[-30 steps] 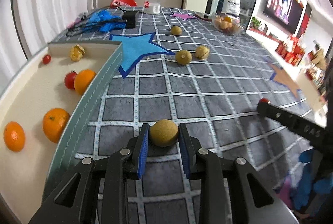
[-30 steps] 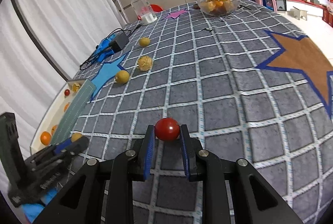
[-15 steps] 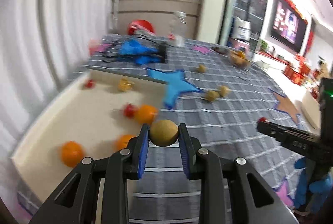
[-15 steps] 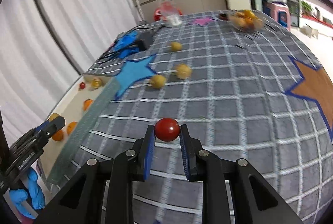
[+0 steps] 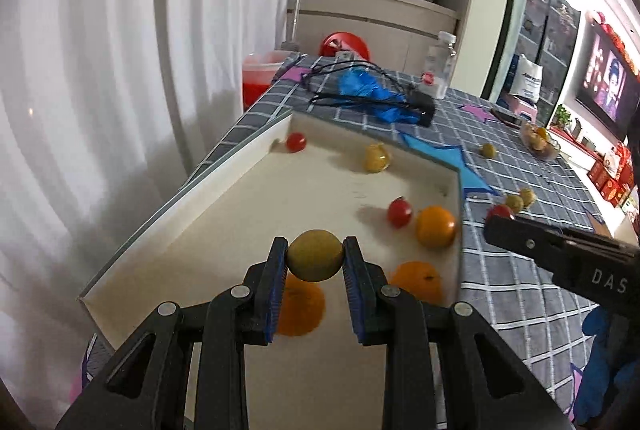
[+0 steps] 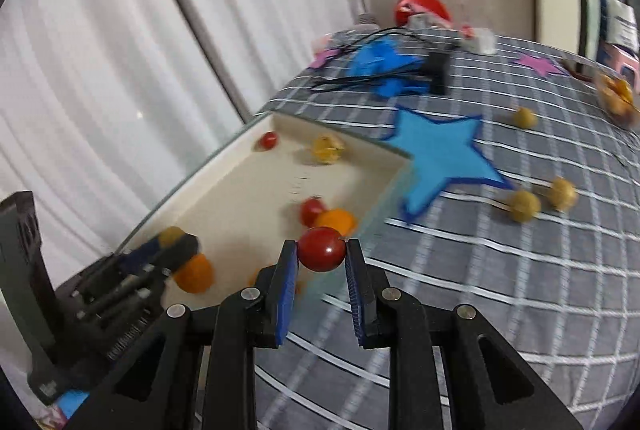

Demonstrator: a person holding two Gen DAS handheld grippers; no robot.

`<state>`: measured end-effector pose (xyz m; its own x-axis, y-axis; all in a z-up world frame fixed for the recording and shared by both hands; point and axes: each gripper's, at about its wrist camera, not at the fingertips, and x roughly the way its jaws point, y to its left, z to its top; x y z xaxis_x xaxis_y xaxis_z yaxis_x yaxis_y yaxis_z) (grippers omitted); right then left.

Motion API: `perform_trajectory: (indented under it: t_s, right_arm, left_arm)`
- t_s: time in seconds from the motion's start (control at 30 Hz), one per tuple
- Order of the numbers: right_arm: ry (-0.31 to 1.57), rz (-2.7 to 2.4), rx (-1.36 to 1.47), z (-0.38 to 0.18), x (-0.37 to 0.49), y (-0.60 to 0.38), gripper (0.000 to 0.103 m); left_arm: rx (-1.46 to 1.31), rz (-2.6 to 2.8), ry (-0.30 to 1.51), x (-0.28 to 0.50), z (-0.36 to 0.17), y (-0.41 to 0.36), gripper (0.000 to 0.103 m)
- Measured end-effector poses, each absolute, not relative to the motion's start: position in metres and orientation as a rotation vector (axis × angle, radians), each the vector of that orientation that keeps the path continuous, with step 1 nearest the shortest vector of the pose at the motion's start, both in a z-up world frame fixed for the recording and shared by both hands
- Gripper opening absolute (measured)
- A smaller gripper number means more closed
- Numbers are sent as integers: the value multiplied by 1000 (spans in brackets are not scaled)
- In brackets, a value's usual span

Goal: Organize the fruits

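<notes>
A: Carrying was seen on both sides. The left gripper [image 5: 315,262] was clamped on a yellow-green fruit [image 5: 315,260], held in the air above the white tray [image 5: 224,214], probably so it could be dropped among the oranges [image 5: 435,227] and tomatoes [image 5: 399,211] already sorted there.

B: And the right gripper [image 6: 321,255]?

A: Pinched on a red cherry tomato [image 6: 321,254], held just over the tray's near wall [image 6: 384,198], likely for the same drop.

B: Changes noted?

A: A second earlier both fruits were held low over the checked tablecloth [image 6: 520,270]; since then both were swung toward the tray. Grips were unchanged.
</notes>
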<state>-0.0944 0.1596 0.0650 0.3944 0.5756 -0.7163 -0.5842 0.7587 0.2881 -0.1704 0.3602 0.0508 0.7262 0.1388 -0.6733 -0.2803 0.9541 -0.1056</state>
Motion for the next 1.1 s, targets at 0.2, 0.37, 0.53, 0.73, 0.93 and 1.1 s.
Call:
perform_trajectory:
  t_s: [0.2, 0.37, 0.53, 0.73, 0.93, 1.1]
  right_arm:
    - [940, 786, -69, 55, -96, 193, 28]
    - [907, 778, -58, 57, -99, 185, 89]
    - [884, 753, -64, 69, -98, 170, 89]
    - [897, 661, -13, 67, -85, 125, 103]
    - [960, 498, 38, 49, -67, 57, 103]
    - [1029, 300, 119, 24, -55, -21, 103]
  left_arm:
    - [-222, 239, 746, -170, 41, 368, 48]
    - [-216, 236, 720, -173, 41, 364, 80]
    - [-218, 216, 728, -169, 47, 356, 80]
    - [-170, 181, 710, -171, 63, 329, 81]
    - [-117, 102, 713, -166, 76, 292, 81]
    - [-97, 30, 752, -153, 78, 259, 82]
